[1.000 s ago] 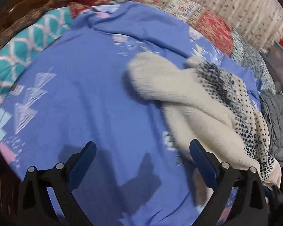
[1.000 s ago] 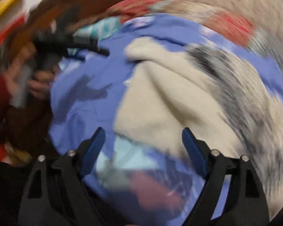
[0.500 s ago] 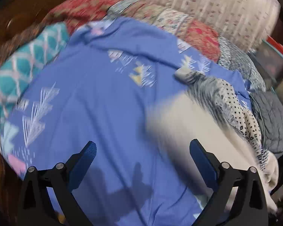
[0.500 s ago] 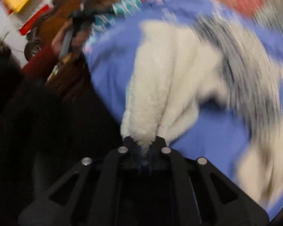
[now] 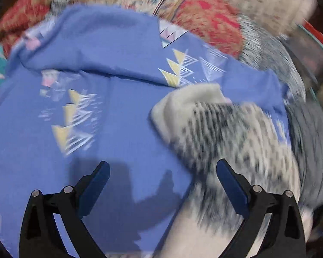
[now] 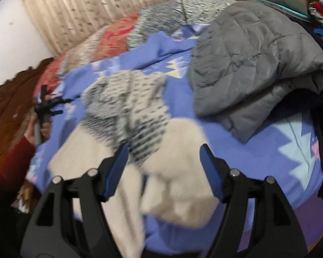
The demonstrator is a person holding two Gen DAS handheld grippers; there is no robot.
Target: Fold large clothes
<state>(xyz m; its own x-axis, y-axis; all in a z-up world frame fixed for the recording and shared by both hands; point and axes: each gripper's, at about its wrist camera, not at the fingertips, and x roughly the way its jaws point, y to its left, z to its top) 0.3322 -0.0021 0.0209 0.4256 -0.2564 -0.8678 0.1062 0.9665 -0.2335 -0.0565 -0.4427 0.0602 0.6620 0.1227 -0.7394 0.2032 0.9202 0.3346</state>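
Both claws, left (image 5: 162, 171) and right (image 6: 163, 153), gape wide over the sweater (image 6: 135, 116).

My left gripper (image 5: 162, 175) and right gripper (image 6: 163, 158) have black frames, blue finger pads (image 6: 116, 172) and 4 silver screws each; my sleeve (image 6: 13, 159) is red.

Fuzzy knit sweater (image 6: 127, 111) on smooth matt cotton sheet (image 5: 122, 142)
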